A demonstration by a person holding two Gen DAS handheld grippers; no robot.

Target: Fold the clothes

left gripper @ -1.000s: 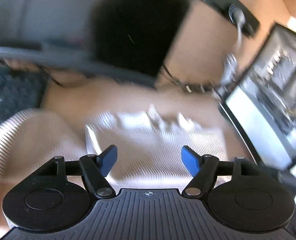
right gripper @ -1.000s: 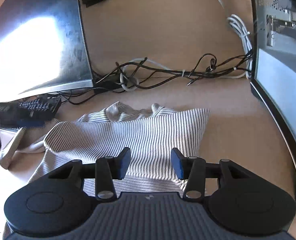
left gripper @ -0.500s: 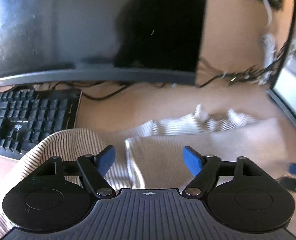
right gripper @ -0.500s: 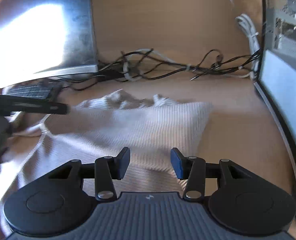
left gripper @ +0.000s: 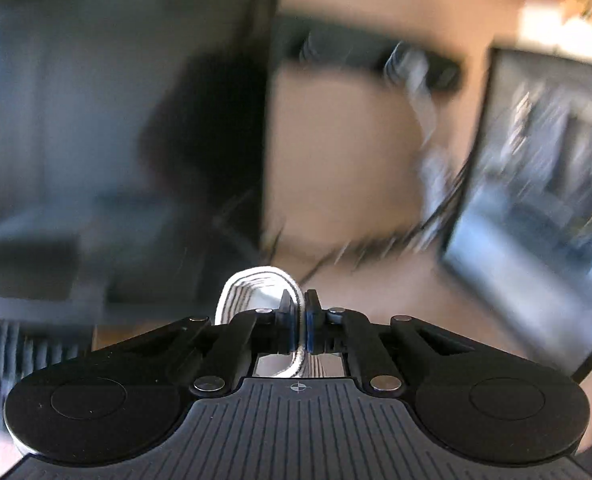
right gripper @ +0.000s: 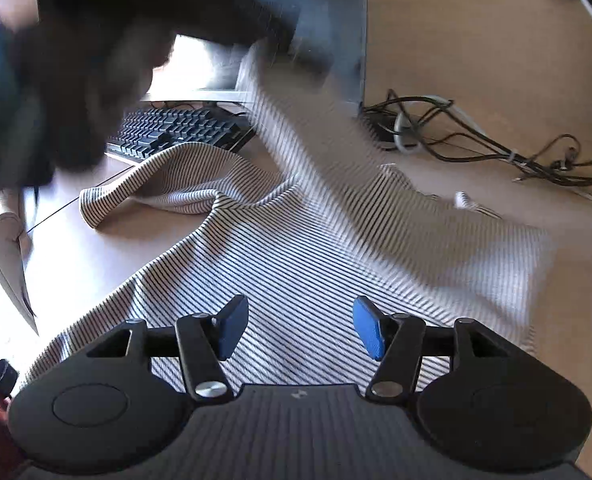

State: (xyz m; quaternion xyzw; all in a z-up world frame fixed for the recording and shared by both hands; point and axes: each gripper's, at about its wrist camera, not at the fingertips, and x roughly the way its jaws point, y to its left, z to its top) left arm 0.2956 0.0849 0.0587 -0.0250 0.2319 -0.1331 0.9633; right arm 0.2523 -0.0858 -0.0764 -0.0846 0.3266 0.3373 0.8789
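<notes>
Striped top (right gripper: 316,264): fold pinched in left gripper (left gripper: 300,320) jaws.

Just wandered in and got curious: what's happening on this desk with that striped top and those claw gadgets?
A person is folding a striped shirt on a wooden desk, with a hand-held claw in each hand. The left claw has just closed and is shut on a fold of the striped cloth, a stretch of which rises off the desk. The right claw hovers over the shirt's body, its jaws having just been opening, with nothing gripped. A keyboard and a tangle of cables lie behind.
</notes>
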